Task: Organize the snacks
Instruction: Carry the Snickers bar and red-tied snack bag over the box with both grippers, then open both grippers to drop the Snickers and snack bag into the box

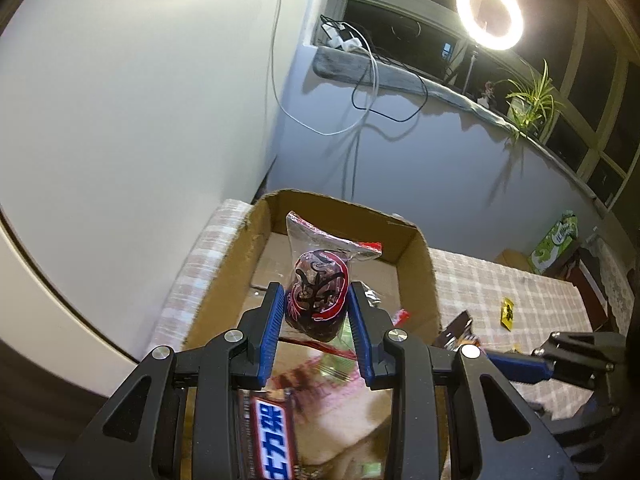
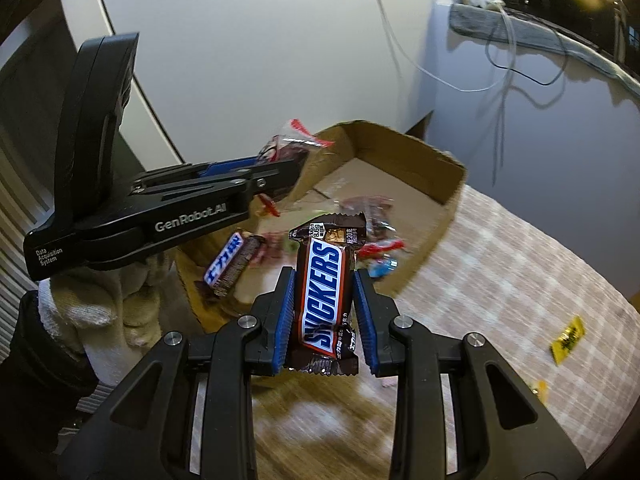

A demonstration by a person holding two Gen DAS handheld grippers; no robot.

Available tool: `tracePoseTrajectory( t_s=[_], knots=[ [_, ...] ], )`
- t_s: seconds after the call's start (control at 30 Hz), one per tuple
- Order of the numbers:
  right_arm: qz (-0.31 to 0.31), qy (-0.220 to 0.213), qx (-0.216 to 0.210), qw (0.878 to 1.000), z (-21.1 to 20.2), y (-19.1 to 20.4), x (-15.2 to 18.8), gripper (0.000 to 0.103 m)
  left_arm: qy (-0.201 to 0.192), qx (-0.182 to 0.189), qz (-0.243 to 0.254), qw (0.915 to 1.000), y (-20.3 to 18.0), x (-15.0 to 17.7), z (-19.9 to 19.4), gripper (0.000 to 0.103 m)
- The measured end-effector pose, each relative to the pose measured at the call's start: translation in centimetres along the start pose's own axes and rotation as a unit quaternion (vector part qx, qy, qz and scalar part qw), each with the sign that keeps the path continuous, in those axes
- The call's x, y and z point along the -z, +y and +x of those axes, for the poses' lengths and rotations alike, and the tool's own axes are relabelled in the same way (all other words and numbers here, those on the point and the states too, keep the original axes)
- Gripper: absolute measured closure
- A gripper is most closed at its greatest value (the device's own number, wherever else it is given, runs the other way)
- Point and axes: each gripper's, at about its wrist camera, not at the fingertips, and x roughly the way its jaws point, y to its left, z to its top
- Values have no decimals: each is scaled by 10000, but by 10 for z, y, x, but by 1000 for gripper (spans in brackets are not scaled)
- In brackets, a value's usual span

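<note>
My left gripper (image 1: pixel 316 312) is shut on a clear packet with a dark red-and-black snack (image 1: pixel 318 292), held over the near end of an open cardboard box (image 1: pixel 416 248). In the right wrist view the left gripper (image 2: pixel 280 172) reaches in from the left above the box (image 2: pixel 404 152), with its packet (image 2: pixel 288 144) sticking out. My right gripper (image 2: pixel 324 300) is shut on a Snickers bar (image 2: pixel 324 292), upright between the blue pads, just before the box's near wall. Another Snickers bar (image 2: pixel 230 266) and several wrapped snacks (image 2: pixel 376 224) lie inside the box.
The box sits on a checked tablecloth (image 2: pixel 500 280). A yellow packet (image 2: pixel 568 338) lies on the cloth to the right. A gloved hand (image 2: pixel 80 312) holds the left tool. A green box (image 1: pixel 556 244), a plant (image 1: pixel 532 100) and a ring light (image 1: pixel 490 14) stand behind.
</note>
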Motion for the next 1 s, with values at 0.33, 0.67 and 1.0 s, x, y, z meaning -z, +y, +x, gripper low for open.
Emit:
tracePoseTrajectory(
  t_s=[0.33,0.67,1.0],
  knots=[
    [-112,101,-108,9998,17,19,-4,72,-72,-101,-48,9999,10,-2,-3,71],
    [-151,86,-59,9998,15,22,-4,70,-177,-145,-30,9997,12,-5,-8,58],
    [-118,-29,67,9999,0,19,0,57,-270,-140,-6,9995,6,-4,-20,58]
  ],
)
